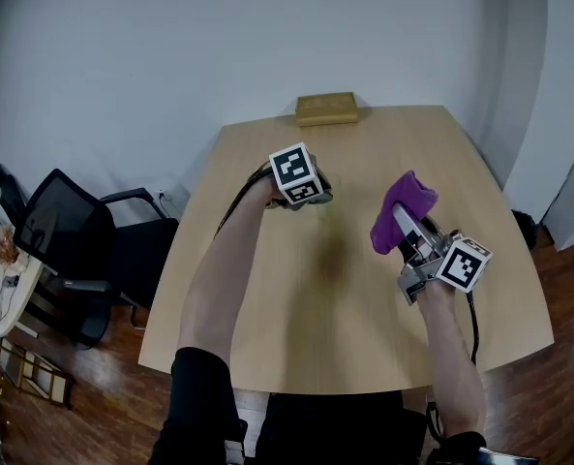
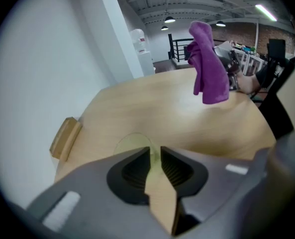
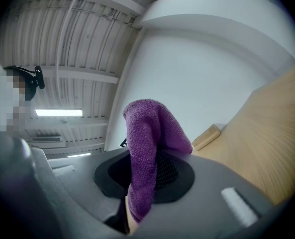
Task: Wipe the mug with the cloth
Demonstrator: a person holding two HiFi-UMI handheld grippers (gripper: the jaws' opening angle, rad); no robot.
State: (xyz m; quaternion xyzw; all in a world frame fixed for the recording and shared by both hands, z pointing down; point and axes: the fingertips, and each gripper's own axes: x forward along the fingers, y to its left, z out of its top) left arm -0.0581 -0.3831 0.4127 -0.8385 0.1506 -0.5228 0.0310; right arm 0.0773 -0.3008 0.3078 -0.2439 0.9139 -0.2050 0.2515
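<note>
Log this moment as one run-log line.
left hand-held gripper: jaws apart, pale-green mug at tips | right hand-held gripper: shut on purple cloth | cloth and mug apart

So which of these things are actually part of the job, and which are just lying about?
In use: purple cloth, clamped in the right claw; pale round shape at the left claw, probably the mug.
Lying about: wooden box; black office chair.
</note>
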